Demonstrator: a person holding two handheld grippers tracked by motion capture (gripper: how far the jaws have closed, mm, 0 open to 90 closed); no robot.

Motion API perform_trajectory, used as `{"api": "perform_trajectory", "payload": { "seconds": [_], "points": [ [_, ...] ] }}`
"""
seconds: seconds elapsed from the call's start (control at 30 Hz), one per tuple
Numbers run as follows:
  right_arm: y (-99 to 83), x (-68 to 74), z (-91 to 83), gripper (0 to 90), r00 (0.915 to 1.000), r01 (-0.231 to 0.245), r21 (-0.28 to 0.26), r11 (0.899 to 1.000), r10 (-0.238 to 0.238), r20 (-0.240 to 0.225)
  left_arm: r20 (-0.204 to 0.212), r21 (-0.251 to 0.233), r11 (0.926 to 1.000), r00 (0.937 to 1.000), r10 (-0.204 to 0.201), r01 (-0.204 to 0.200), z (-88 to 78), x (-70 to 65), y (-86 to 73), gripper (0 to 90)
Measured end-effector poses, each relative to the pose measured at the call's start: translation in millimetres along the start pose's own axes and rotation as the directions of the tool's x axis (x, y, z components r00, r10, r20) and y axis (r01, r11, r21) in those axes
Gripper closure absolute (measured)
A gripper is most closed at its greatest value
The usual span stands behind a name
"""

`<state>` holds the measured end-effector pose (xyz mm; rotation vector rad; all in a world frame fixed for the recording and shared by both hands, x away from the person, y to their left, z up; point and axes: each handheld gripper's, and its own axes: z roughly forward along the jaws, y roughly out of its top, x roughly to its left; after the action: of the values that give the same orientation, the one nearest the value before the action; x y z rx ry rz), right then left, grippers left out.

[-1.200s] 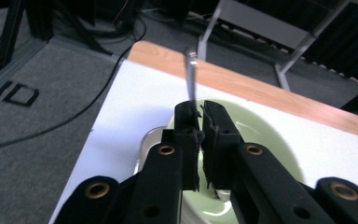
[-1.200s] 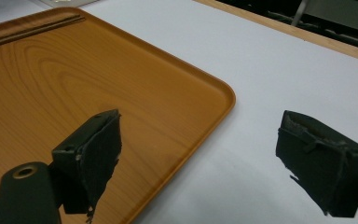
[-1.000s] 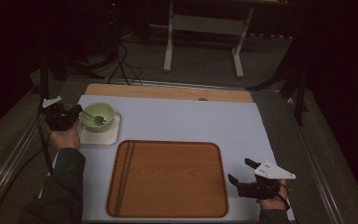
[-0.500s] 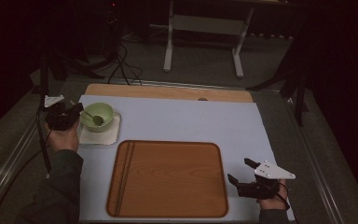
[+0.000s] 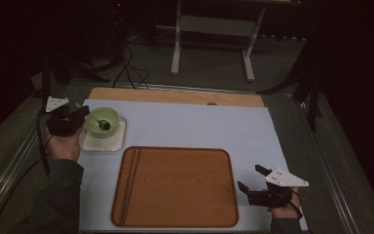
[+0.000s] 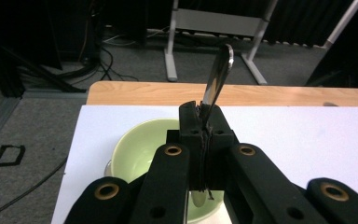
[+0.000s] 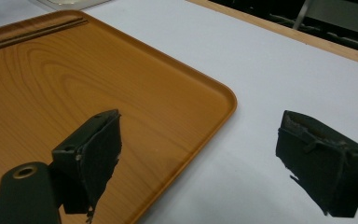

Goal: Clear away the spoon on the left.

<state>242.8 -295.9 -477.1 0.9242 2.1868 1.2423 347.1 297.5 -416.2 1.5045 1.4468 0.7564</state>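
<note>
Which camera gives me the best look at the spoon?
The left gripper view: the spoon stands close up, its handle clamped between the shut jaws of the left tool, above the green bowl. The high view shows it small, slanting over the bowl.

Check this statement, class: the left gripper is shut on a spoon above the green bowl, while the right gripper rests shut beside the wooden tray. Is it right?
One detail is wrong. The right gripper is open, not shut: the right gripper view shows its jaws wide apart with nothing between them, beside the wooden tray. The left gripper is indeed shut on the spoon above the green bowl.
</note>
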Motion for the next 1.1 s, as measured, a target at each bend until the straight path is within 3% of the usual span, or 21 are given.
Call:
{"api": "perform_trajectory", "payload": {
  "seconds": [0.2,0.23,0.47,0.63,0.87,1.1],
  "points": [
    [0.2,0.6,1.0,13.7,1.0000,0.000,0.003,1.000,0.000,0.000,0.025,-0.006,0.9992,0.9989,0.040,-0.040,-12.5,-9.6,6.0,89.5],
    [0.3,0.5,1.0,13.7,1.0000,0.001,0.001,1.000,-0.001,0.001,0.044,-0.007,0.9984,0.9974,0.056,-0.056,-17.0,-13.2,8.7,89.5],
    [0.7,0.5,0.7,13.7,1.0000,0.004,0.000,1.000,-0.004,0.000,0.076,-0.010,0.9942,0.9913,0.107,-0.107,-26.9,-24.6,14.3,89.7],
    [0.7,0.5,1.0,13.7,1.0000,0.004,0.001,1.000,-0.004,0.000,0.117,0.003,0.9889,0.9822,0.147,-0.148,-33.8,-35.2,15.3,89.7],
    [1.0,0.9,1.7,13.7,1.0000,0.009,0.003,1.000,-0.009,-0.003,0.151,0.015,0.9858,0.9750,0.163,-0.167,-41.7,-43.3,15.3,89.7],
    [0.9,0.9,2.0,13.7,1.0000,0.007,0.004,1.000,-0.007,-0.004,0.194,0.028,0.9807,0.9635,0.185,-0.193,-49.2,-54.8,13.2,89.6]
  ]
}}
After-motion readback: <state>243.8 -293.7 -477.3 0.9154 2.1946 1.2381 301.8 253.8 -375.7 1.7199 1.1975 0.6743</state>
